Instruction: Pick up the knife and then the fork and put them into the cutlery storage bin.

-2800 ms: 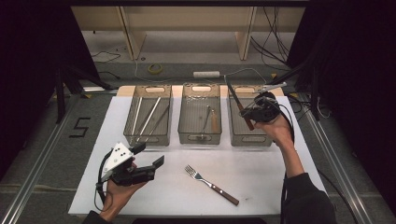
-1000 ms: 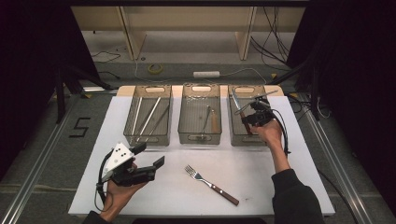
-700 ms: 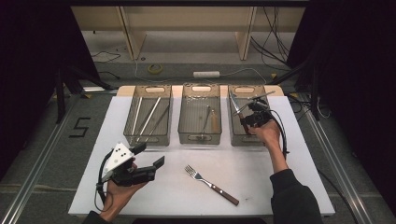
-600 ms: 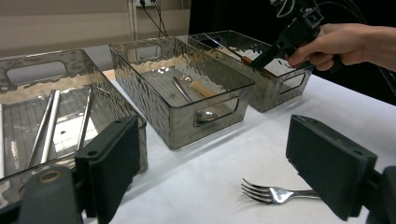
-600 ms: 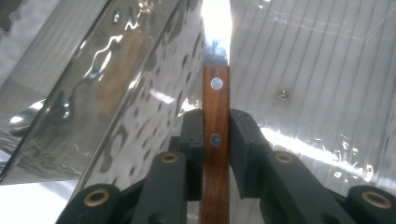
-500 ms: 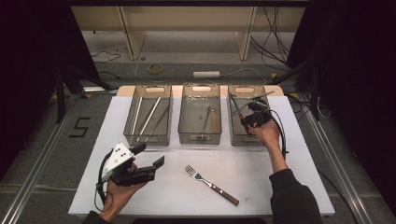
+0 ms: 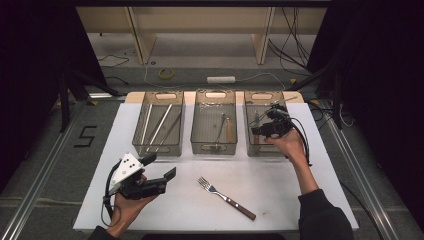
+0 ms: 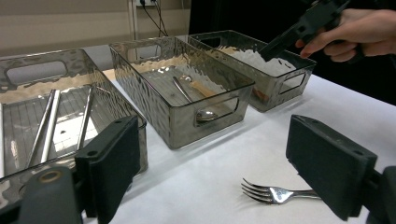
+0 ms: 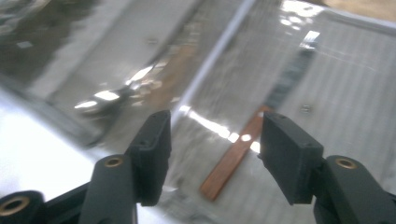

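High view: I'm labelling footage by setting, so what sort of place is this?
Probably a recording lab: a white table with three cutlery bins, loose floor cables, dark curtains.

High view: overhead, facing forward-down, far off. Left gripper view: low, near table [image 8: 219,172], facing three bins. Right gripper view: close, down into right bin [image 9: 336,70]. Shared: right bin [image 7: 264,129].
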